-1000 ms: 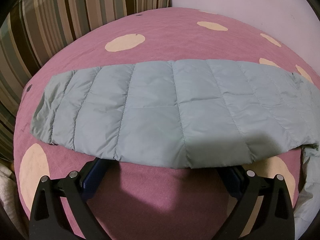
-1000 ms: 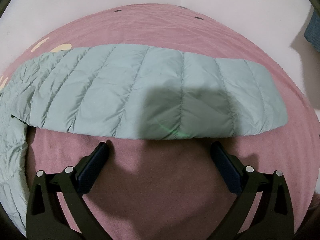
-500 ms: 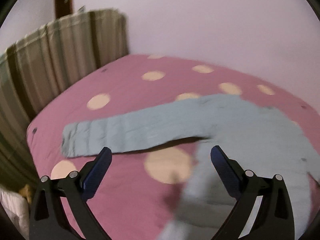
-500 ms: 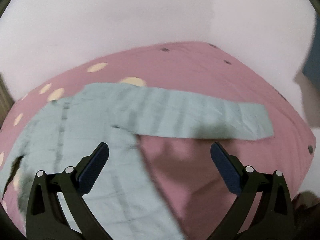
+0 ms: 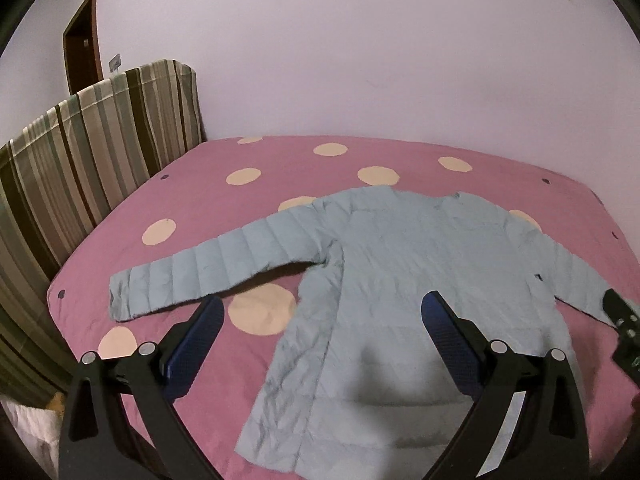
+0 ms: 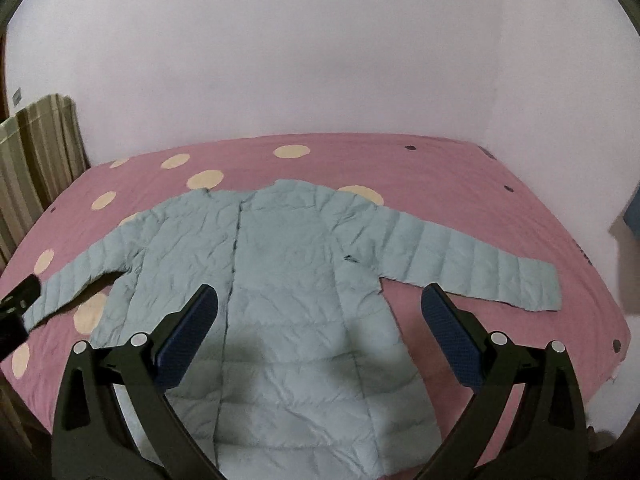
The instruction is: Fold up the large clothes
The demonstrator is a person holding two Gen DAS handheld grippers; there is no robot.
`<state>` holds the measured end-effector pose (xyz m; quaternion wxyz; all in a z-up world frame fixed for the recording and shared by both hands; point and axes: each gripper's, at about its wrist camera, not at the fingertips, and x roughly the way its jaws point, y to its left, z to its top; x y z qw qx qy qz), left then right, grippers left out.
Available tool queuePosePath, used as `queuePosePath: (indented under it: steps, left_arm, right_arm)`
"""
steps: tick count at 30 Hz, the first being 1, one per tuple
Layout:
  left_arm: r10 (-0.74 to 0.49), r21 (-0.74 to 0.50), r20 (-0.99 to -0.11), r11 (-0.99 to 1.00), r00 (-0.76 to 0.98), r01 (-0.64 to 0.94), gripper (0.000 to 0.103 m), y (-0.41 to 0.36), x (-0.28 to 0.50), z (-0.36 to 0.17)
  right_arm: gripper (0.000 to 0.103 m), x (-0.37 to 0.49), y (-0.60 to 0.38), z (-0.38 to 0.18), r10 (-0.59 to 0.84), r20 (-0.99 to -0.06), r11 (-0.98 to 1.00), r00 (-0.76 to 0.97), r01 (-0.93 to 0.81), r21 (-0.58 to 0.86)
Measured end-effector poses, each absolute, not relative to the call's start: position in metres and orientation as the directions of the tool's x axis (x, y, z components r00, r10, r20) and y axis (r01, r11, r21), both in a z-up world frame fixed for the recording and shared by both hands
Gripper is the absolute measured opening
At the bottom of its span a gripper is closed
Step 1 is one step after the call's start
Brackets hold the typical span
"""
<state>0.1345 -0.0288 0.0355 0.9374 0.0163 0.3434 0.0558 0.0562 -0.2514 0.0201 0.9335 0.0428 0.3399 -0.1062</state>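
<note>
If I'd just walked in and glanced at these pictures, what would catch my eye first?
Probably the pale blue puffer jacket, spread flat with both sleeves out across the middle of the pink bedspread with its cream dots. Next, the open black grippers in the foreground, holding nothing.

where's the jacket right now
The jacket lies flat, sleeves spread, on the pink spotted bed, ahead of both open tongs; in the left view its sleeve reaches toward the striped mattress.

A pale blue quilted puffer jacket of faintly sheeny, creased cloth lies on matt pink dotted bed cloth; black tool arms look like matt plastic.
</note>
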Motion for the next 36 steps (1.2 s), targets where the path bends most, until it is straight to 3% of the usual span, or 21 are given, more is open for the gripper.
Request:
queuePosePath:
  steps: [36]
  left_arm:
    - [0.093, 0.08, -0.629, 0.995, 0.772, -0.055, 0.098, -0.045, 0.108, 0.032]
  right_arm:
    - [0.101, 0.038, -0.227, 0.016, -0.151, -0.642, 0.982, 0.751, 0.187, -0.013]
